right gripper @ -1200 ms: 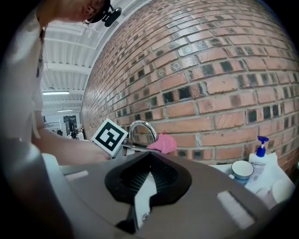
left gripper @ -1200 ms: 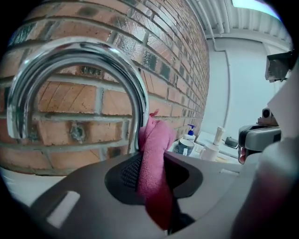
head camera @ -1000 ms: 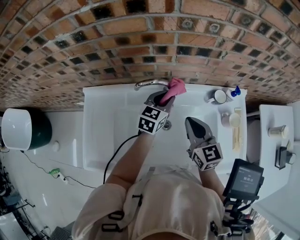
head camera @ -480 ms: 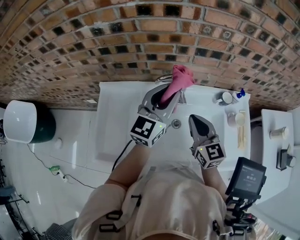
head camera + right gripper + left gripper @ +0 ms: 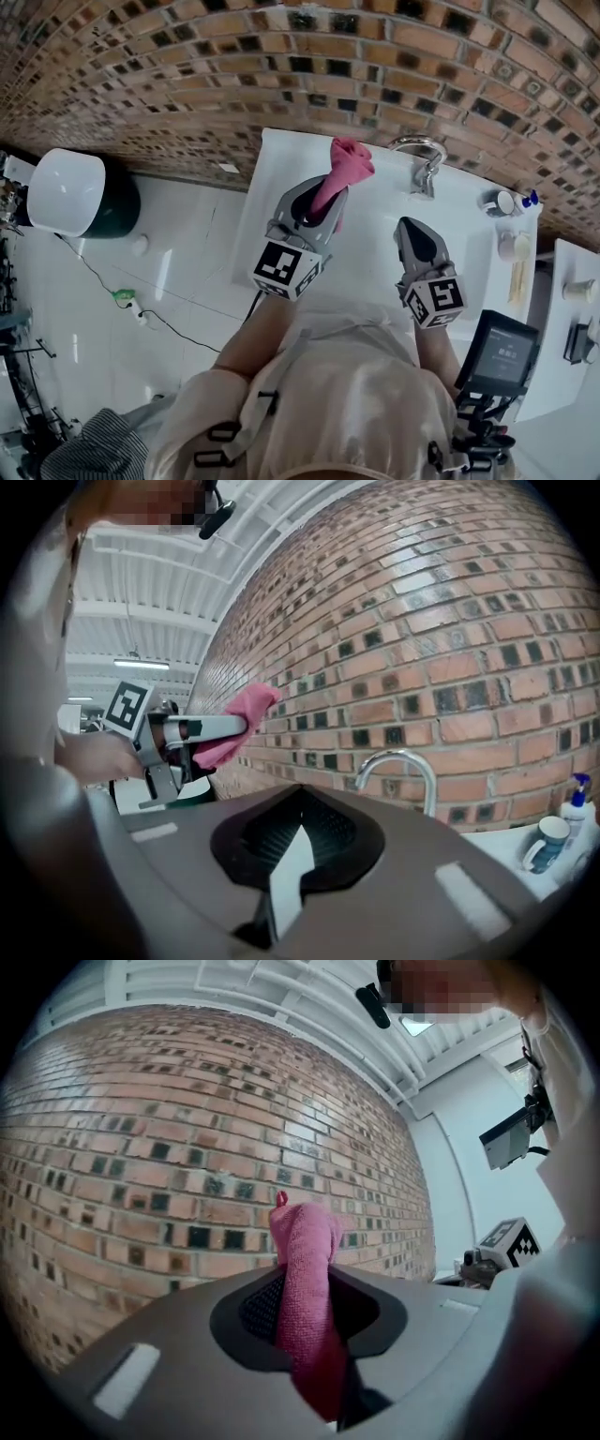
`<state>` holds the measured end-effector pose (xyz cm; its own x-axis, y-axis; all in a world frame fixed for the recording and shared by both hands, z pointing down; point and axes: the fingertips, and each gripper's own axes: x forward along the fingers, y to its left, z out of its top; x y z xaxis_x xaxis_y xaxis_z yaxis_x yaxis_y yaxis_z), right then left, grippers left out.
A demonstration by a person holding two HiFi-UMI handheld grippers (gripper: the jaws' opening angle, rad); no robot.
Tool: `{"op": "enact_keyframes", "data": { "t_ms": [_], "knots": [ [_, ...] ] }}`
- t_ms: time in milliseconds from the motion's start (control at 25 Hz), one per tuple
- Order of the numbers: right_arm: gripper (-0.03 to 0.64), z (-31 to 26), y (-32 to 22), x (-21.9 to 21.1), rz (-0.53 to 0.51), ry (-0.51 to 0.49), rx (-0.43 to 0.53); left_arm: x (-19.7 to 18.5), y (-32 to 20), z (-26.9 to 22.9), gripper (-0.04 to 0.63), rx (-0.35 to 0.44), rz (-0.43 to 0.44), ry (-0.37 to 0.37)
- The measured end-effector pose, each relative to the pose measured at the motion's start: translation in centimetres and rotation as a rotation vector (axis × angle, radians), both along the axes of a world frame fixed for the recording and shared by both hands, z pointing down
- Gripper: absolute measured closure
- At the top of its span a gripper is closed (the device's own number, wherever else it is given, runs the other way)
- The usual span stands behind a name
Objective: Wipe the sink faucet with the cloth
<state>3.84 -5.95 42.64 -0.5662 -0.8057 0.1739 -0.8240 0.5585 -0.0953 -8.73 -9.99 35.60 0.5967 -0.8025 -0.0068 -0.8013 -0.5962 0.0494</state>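
A pink cloth [image 5: 349, 161] sticks up out of my left gripper [image 5: 330, 194], which is shut on it. The gripper hangs raised over the left part of the white sink [image 5: 274, 178], well left of the chrome faucet [image 5: 419, 156] and apart from it. In the left gripper view the cloth [image 5: 305, 1269] fills the gap between the jaws, with only brick wall behind. My right gripper [image 5: 411, 228] is shut and holds nothing, in front of the faucet. The right gripper view shows the arched faucet [image 5: 398, 766] ahead and the cloth [image 5: 246, 712] off to the left.
A brick wall backs the sink. A mug [image 5: 497, 202] and a spray bottle [image 5: 577, 808] stand at the sink's right rear corner, with a cup [image 5: 509, 246] nearer. A white-lidded bin [image 5: 70, 192] sits on the floor to the left.
My left gripper has lifted the cloth off the faucet and carried it up and to the left. The right gripper has shifted a little too, still with nothing in it.
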Motion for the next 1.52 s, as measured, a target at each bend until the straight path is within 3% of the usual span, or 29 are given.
{"op": "enact_keyframes", "data": {
  "t_ms": [200,360,680,960,1080,1280,1400,1520],
  "knots": [
    [0.625,1.0,0.5,-4.5,-0.041,0.01,-0.028,-7.5,0.8,5.3,0.505,-0.111,-0.11,-0.027],
    [0.625,2.2,0.5,-6.0,-0.041,0.019,-0.057,-10.8,0.9,10.3,0.505,-0.212,-0.151,-0.055],
    [0.626,5.9,0.4,-6.4,-0.015,0.036,-0.149,-13.5,1.5,22.4,0.503,-0.497,-0.174,-0.091],
    [0.624,8.3,0.2,-5.3,0.007,0.062,-0.214,-15.0,1.8,30.3,0.502,-0.672,-0.235,-0.208],
    [0.624,8.9,0.1,-4.9,0.006,0.069,-0.225,-15.0,2.0,31.7,0.5,-0.697,-0.237,-0.237],
    [0.624,9.7,-0.1,-4.5,0.01,0.077,-0.233,-14.6,2.0,32.6,0.376,-0.709,-0.205,-0.27],
    [0.626,9.5,-0.3,-4.3,0.009,0.077,-0.228,-15.1,1.5,30.9,0.364,-0.677,-0.216,-0.274],
    [0.626,8.3,-0.4,-3.9,0.02,0.081,-0.206,-15.3,0.4,27.3,0.362,-0.598,-0.238,-0.232]
  ]
}}
